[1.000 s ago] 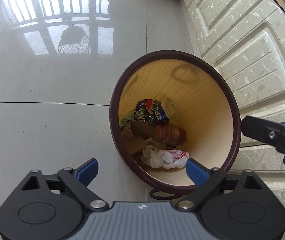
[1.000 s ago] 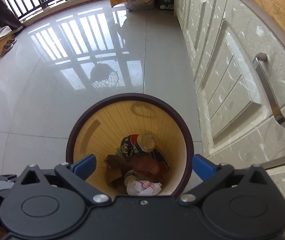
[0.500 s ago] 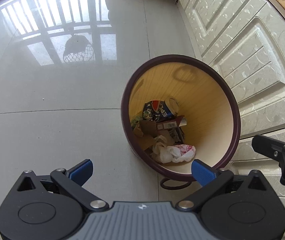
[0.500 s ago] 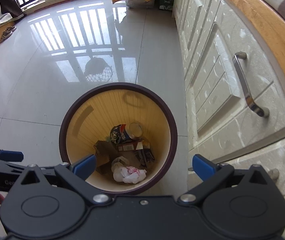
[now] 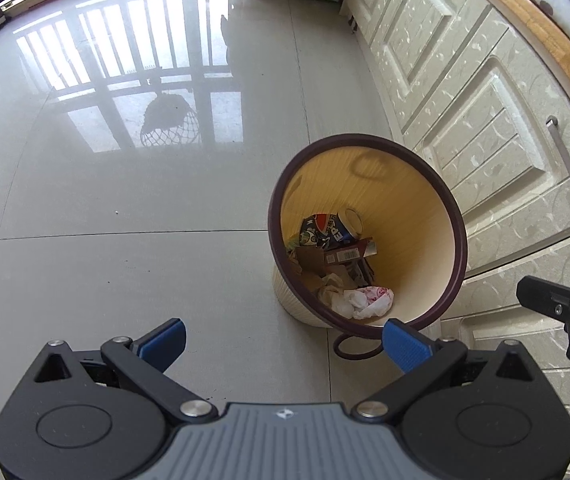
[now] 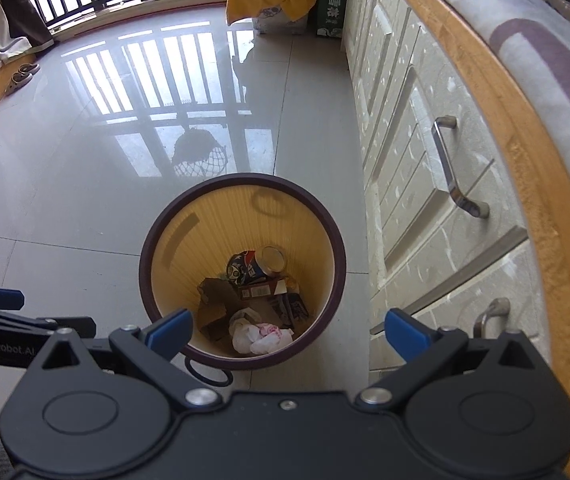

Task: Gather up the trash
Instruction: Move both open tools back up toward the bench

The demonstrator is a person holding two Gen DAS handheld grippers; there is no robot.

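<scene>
Both my claws, left (image 5: 283,338) and right (image 6: 289,330), hung released and empty above the bin (image 6: 327,300), which held the trash (image 6: 261,336) and stood on glossy floor (image 6: 85,200) beside cream cabinets (image 6: 417,184).

Glossy tiled floor (image 5: 125,280) under trash bin (image 5: 425,176), ring (image 5: 355,354).

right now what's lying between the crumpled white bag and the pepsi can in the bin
Brown cardboard scraps and a dark red carton lie between the white bag and the can, clearest in the right wrist view.
</scene>
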